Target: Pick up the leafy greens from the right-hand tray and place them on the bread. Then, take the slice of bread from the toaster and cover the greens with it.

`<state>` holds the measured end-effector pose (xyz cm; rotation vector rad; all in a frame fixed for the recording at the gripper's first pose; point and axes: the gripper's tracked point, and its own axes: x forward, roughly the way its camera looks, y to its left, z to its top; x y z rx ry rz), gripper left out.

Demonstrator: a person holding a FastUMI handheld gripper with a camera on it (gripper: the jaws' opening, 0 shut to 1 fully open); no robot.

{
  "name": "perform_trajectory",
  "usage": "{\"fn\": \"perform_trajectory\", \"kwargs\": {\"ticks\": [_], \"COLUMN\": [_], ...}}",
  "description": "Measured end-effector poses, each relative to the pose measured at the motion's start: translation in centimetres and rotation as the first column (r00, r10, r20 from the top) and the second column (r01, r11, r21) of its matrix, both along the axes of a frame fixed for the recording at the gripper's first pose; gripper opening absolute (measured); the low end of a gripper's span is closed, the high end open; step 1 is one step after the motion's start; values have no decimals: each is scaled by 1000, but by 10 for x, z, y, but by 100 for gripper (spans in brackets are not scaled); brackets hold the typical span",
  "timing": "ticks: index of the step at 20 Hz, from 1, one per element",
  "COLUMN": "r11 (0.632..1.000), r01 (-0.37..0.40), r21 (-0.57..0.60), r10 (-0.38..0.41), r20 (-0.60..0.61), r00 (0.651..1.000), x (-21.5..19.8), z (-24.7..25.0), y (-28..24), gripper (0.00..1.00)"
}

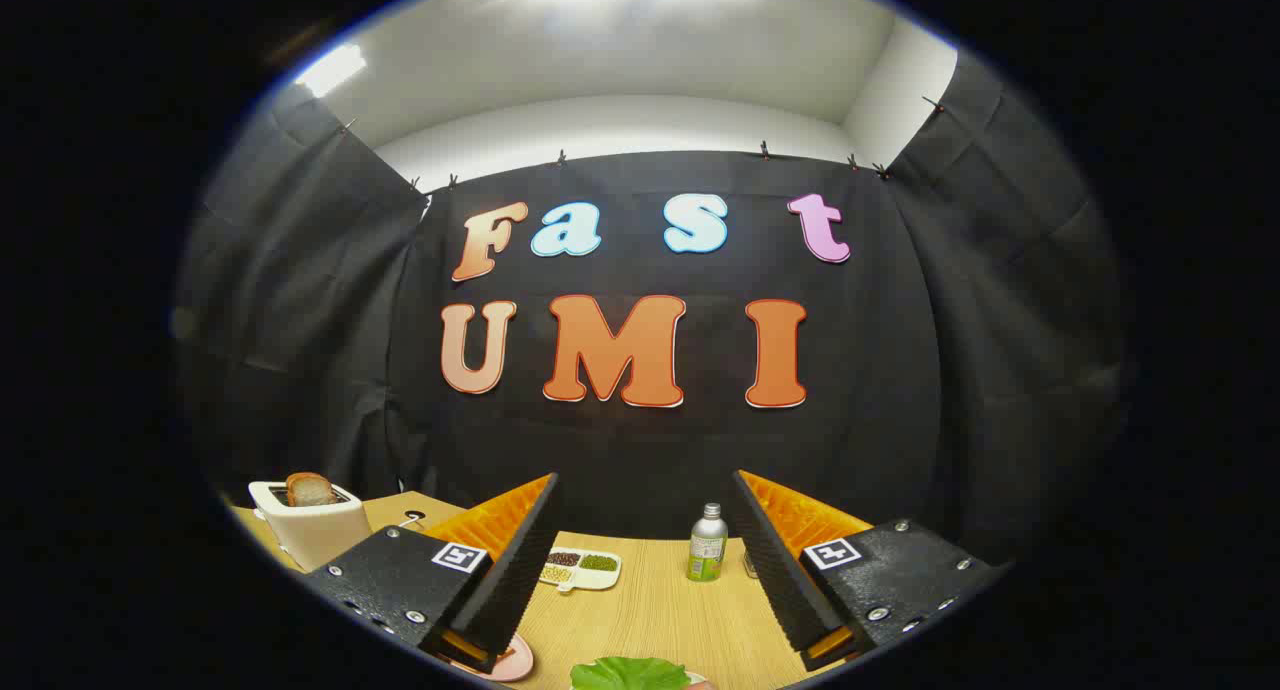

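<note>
Holding your gripper point(640, 570) wide and empty, you have everything left: the ruffled green leafy greens point(630, 673) lie at bottom centre between the fingers, the brown bread slice point(309, 489) stands in the white toaster point(312, 528) at lower left

1. The hand-held gripper point(640, 570) is held wide open, its two fingers spread well apart.
2. Each finger point(500, 580) shows a black ribbed pad on its inner face and an orange back.
3. Nothing sits between the pads.
4. The fingers point forward and slightly upward, tips raised.
</note>
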<state>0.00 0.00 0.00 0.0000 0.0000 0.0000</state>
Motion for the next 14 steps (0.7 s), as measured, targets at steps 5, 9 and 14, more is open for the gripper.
{"fn": "perform_trajectory", "kwargs": {"ticks": [5, 9, 14], "r11": [1000, 1000, 1000], "r01": [-7, -18, -14], "r21": [-2, -9, 3], "r10": [7, 19, 14], "r20": [7, 3, 17], "r00": [1000, 1000, 1000], "x": [1, 0, -3], "z": [2, 1, 5], "y": [4, 8, 5], "gripper": [99, 99, 99]}}
